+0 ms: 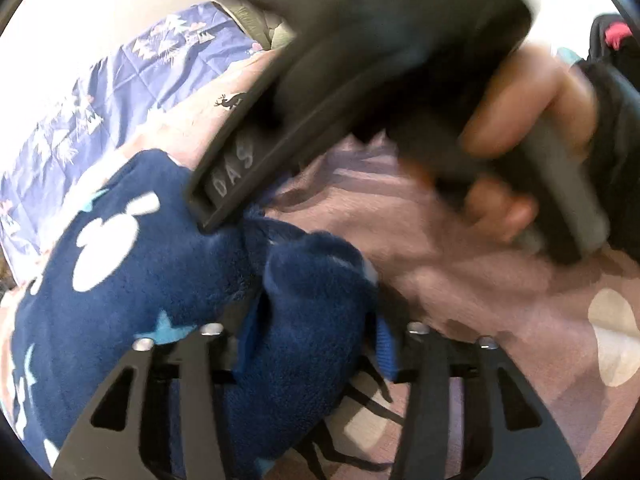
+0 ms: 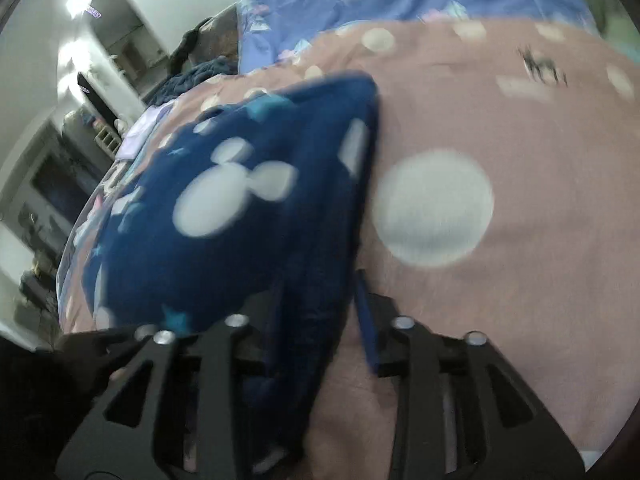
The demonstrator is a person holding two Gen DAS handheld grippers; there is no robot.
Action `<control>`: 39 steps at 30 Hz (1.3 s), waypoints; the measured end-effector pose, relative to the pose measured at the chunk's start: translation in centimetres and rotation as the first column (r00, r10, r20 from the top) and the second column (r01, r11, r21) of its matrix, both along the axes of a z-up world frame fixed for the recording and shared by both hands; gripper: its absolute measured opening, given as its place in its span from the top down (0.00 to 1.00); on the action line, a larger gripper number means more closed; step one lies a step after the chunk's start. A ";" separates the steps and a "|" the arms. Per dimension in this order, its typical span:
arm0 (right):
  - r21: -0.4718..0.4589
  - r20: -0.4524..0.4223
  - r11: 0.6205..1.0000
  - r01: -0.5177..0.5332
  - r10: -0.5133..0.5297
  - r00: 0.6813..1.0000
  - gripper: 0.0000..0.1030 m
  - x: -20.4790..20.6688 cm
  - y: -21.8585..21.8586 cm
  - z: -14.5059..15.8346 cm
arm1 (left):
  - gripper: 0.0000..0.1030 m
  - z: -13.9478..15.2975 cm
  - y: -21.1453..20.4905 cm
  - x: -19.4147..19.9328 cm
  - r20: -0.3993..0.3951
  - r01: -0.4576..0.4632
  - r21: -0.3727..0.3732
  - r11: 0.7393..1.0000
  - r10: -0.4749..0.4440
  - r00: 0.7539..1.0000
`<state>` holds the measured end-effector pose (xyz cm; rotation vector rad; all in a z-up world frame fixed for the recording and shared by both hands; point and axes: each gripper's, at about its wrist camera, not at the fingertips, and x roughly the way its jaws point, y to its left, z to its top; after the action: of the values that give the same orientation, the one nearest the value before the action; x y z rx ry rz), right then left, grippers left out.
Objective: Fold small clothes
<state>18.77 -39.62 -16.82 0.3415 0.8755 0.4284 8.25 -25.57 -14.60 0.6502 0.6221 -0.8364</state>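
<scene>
One navy fleece garment (image 1: 120, 264) is spread on the pink spotted bedcover (image 1: 480, 288), its long axis running from 7 to 1 o'clock in the right wrist view. A bunched part of it is clamped in the left gripper (image 1: 312, 344). The right gripper (image 2: 316, 332) is seen apart, the garment's edge lying loose between its jaws toward 11 o'clock, so the left one is judged the nearer.

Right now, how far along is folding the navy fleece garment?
Partly done: the navy fleece garment lies doubled on the pink bedspread. In hand: the left gripper holds a bunched fold. The right gripper straddles the edge, jaws open. Left: final fold and smoothing.
</scene>
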 end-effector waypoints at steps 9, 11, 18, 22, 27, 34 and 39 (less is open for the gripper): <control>-0.134 0.150 0.976 0.174 -0.153 0.977 0.61 -5.8 1.5 5.7 | 0.43 5.4 11.1 -3.9 -0.050 -0.079 -0.222 0.972 0.070 0.996; -0.176 0.209 0.970 0.166 -0.128 0.970 0.60 -7.2 2.9 7.6 | 0.42 6.2 15.1 -3.5 -0.070 -0.167 -0.277 0.946 0.153 0.986; -0.358 0.308 0.933 -0.031 0.149 0.940 0.51 -10.2 14.9 10.1 | 0.42 6.4 32.2 -1.2 -0.207 -0.619 -0.418 0.665 0.594 0.777; -0.462 0.333 0.867 -0.184 0.362 0.871 0.50 -12.7 24.5 9.4 | 0.79 5.6 38.8 -1.7 -0.277 -0.704 -0.428 0.567 0.659 0.699; -0.642 0.344 0.719 -0.268 0.582 0.736 0.50 -16.2 34.8 6.1 | 0.81 3.9 43.5 -2.8 -0.311 -0.752 -0.429 0.501 0.700 0.643; -0.825 0.326 0.539 -0.173 0.702 0.634 0.40 -17.2 43.0 2.2 | 0.81 2.4 46.3 -3.2 -0.341 -0.740 -0.461 0.490 0.672 0.658; -0.882 0.316 0.464 -0.089 0.719 0.620 0.33 -15.9 45.9 0.0 | 0.79 1.7 47.7 -2.4 -0.379 -0.747 -0.480 0.460 0.660 0.649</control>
<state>2.82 6.23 -16.78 -0.9344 0.3279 0.5366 5.83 22.14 -12.95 -0.2981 0.6288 -0.2244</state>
